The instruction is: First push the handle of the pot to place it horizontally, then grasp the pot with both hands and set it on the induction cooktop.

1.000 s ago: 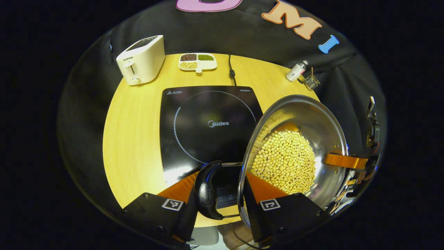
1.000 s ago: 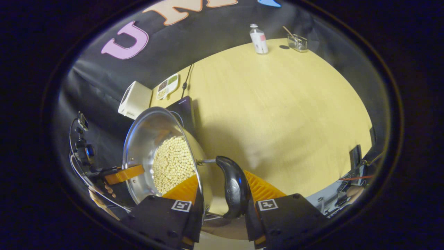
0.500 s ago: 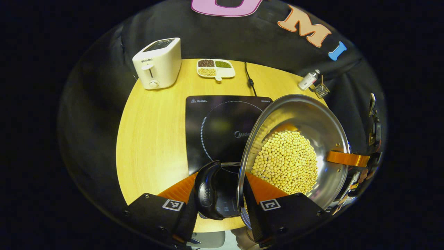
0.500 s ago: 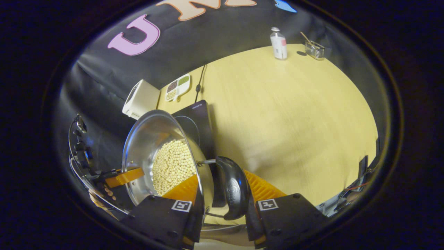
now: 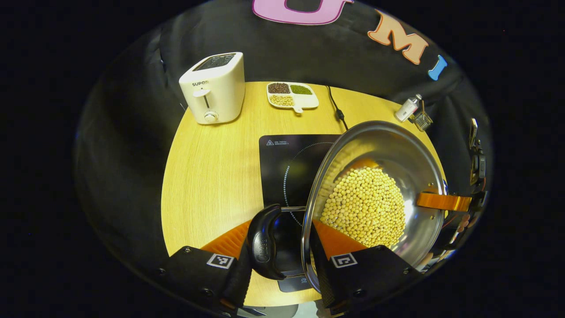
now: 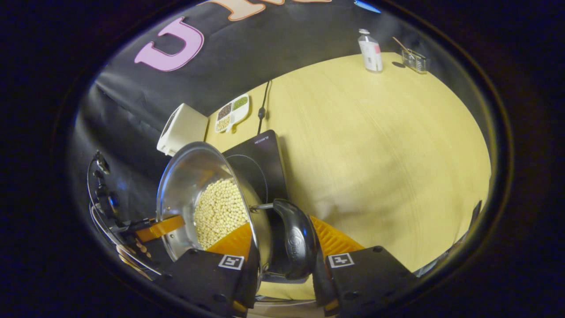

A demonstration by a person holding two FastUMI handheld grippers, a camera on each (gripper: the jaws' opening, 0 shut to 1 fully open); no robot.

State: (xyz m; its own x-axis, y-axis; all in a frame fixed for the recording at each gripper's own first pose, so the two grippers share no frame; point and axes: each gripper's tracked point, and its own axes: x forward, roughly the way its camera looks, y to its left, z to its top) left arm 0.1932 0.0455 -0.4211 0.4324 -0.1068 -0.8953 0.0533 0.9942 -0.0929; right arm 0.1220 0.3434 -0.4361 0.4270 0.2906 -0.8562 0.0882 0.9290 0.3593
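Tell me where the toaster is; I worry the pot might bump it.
In the left gripper view the toaster stands at the table's far left edge, left of the divided bean dish and well apart from the pot.

toaster (image 5: 214, 88): "SUPOR" printed on its front
cooktop (image 5: 282, 159): small print and warning triangle at corner, too small to read
pot handle (image 5: 263, 247): embossed mark, unreadable

Shiny silver pot (image 5: 410, 154) heaped with pale yellow beans (image 5: 364, 207); glossy black side handles (image 5: 263, 242). Beside pot: black cooktop (image 5: 287, 165) with white dotted ring, tan woodgrain table (image 5: 212, 168), cream toaster (image 5: 214, 88), orange ribbed fingers (image 6: 333, 240).
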